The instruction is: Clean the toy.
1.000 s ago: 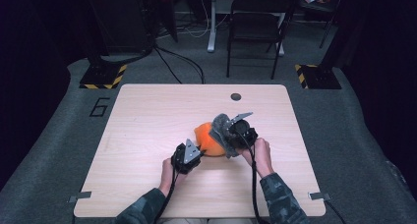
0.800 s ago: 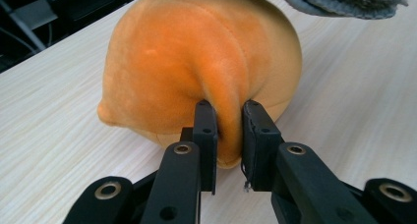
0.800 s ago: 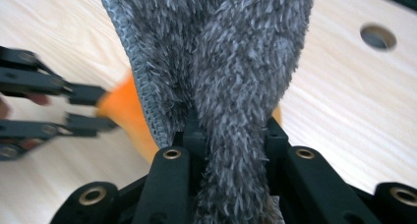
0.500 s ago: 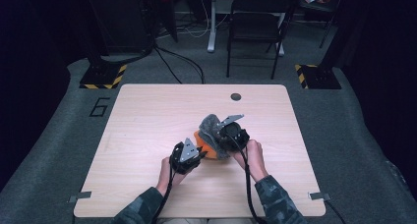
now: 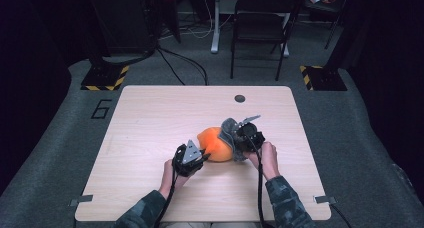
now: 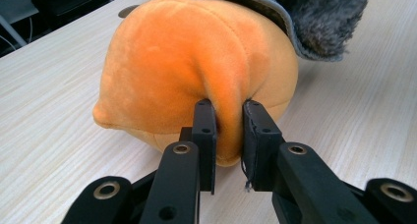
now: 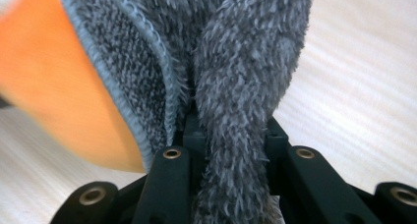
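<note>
Two grippers engaged | left gripper (image 6: 229, 121): pinching fold of orange plush (image 6: 187, 62) | right gripper (image 7: 228, 130): clamped on grey cloth (image 7: 236, 62) | table (image 5: 150, 118) centre

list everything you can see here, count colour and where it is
plush toy: 1, orange, on the table just right of centre, toward the near edge
fuzzy cloth: 1, grey, draped against the far right side of the plush toy
table: 1, light wood, centre of the high view
cable hole: 1, dark, round, near the table's far edge
chair: 1, black, on the floor behind the table
striped bases: 2, black and yellow, on the floor past the far corners
left hand-held gripper: 1, black, shut on a fold of the plush toy
right hand-held gripper: 1, black, shut on the fuzzy cloth
forearms: 2, camouflage sleeves, coming in from the near edge
</note>
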### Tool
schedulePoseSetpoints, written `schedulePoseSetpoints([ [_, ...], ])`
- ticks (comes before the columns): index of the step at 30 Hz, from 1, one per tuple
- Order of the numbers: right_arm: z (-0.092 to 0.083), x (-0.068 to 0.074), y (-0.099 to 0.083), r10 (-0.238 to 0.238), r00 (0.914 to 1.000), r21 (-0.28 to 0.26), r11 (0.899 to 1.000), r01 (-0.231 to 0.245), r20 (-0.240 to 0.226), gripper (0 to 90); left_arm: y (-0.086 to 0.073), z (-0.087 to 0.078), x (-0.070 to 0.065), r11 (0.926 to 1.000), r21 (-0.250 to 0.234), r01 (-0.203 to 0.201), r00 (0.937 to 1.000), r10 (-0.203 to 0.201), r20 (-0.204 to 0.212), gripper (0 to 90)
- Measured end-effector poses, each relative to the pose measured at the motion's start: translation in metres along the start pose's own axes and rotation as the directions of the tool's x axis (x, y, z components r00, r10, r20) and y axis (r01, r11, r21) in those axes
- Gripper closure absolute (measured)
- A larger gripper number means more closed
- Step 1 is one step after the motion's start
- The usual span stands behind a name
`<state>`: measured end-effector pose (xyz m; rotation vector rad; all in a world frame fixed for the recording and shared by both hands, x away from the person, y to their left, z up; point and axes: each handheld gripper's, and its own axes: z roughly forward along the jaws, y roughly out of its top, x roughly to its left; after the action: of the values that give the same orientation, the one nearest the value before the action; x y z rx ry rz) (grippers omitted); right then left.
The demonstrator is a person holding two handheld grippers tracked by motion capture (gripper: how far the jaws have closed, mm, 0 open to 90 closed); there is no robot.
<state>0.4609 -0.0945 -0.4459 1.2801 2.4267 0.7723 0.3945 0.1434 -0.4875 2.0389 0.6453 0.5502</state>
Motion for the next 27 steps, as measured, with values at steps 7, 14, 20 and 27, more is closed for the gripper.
schedulePoseSetpoints([
  [7,0.02,-0.016,-0.014,0.066,0.9974,0.078,0.995,-0.068,0.029,72.6,-0.002,0.0,0.002,0.9999,0.003,0.011,0.9999,-0.011,0.0,77.4],
  [14,0.032,-0.019,-0.018,0.03,0.9958,0.144,0.989,-0.043,0.087,72.5,-0.003,0.0,0.005,0.9998,-0.002,0.02,0.9998,-0.02,0.01,76.9],
  [20,-0.015,-0.011,0.004,0.007,0.9981,-0.005,1.0,-0.007,0.061,72.5,-0.003,0.0,0.005,0.9999,0.001,0.015,0.9998,-0.015,0.011,76.8],
  [27,-0.046,0.041,0.024,-0.094,0.9942,-0.162,0.983,0.084,-0.053,72.5,-0.002,0.0,0.002,1.0,0.007,-0.005,1.0,0.005,0.007,76.6],
])
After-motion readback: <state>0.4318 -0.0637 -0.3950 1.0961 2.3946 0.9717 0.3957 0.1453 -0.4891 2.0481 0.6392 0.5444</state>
